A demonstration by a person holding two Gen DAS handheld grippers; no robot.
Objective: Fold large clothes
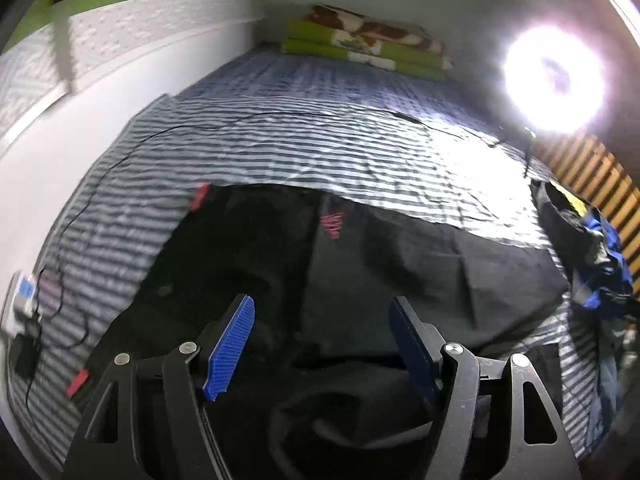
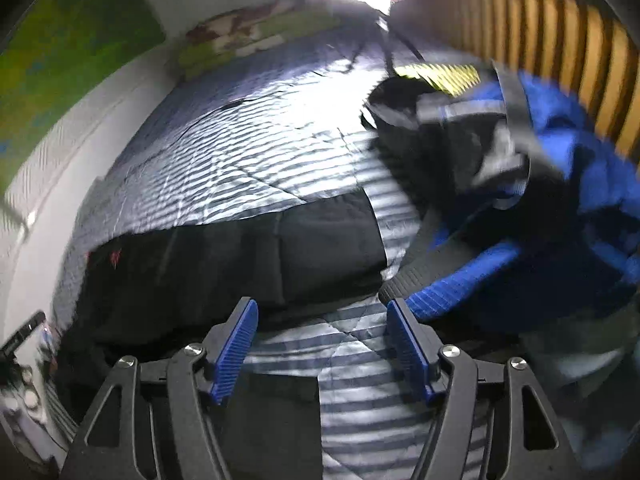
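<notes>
A large black garment (image 1: 360, 264) with small red marks lies spread flat across the striped bed cover (image 1: 304, 140). My left gripper (image 1: 322, 308) hovers open over the garment's near part, nothing between its blue pads. In the right wrist view the same black garment (image 2: 240, 256) stretches across the left and middle. My right gripper (image 2: 322, 308) is open above bare striped cover (image 2: 360, 384), just past the garment's right end.
A heap of blue and black clothes (image 2: 540, 184) sits at the bed's right side, also visible from the left wrist (image 1: 600, 256). Folded green blankets (image 1: 360, 44) lie at the far end. A bright ring lamp (image 1: 556, 80), a slatted wooden wall (image 2: 560, 68) and a cable (image 1: 80, 216) with devices at left.
</notes>
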